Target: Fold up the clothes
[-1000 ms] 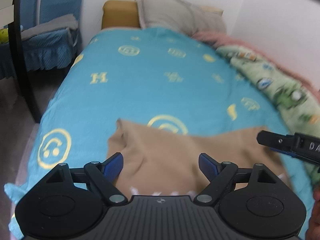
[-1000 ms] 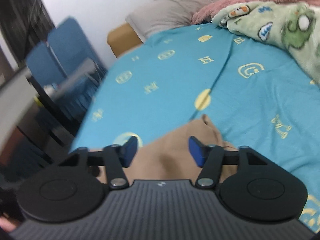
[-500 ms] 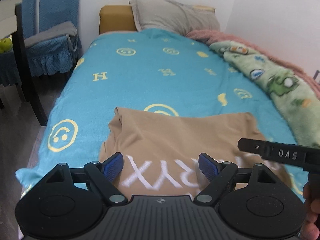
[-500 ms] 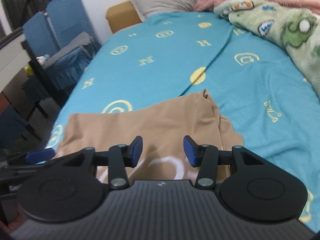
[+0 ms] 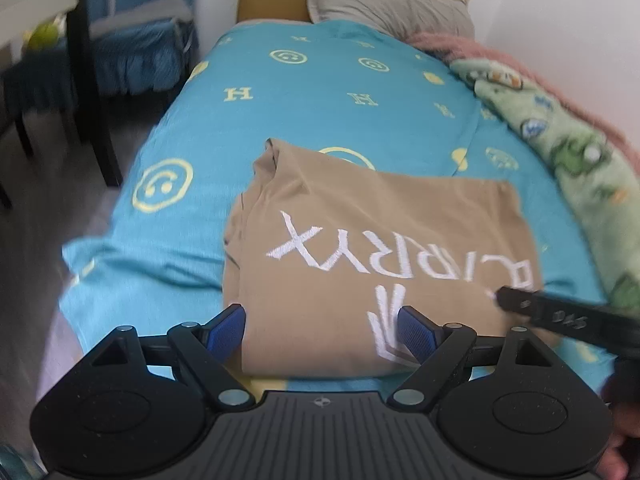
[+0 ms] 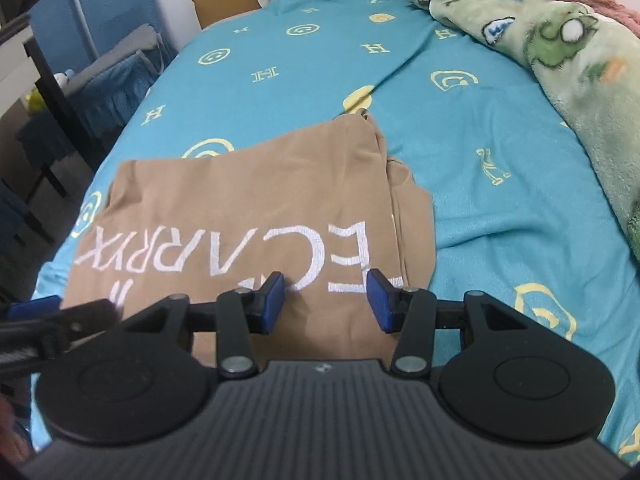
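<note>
- left wrist view: left gripper (image 5: 322, 330) released, jaws wide above folded tan cloth shirt with white lettering (image 5: 380, 256); bunched shirt edge at left, seen only here.
- right wrist view: right gripper (image 6: 326, 300) half parted, grasping nothing, over shirt; tucked layer at right.
- teal patterned bedsheet (image 6: 500, 200), green fleece blanket (image 6: 568, 52), blue chairs (image 6: 104, 12).

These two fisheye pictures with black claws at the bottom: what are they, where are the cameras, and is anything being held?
No robot here: a person holds one two-finger gripper in each hand, and each gripper carries a camera looking along its fingers. One picture is from the left gripper, the other from the right gripper. Both hang open over a folded tan shirt with white lettering, lying on a bed's turquoise bedspread. A green cartoon blanket lies along the bed's far side. Nothing is held.
</note>
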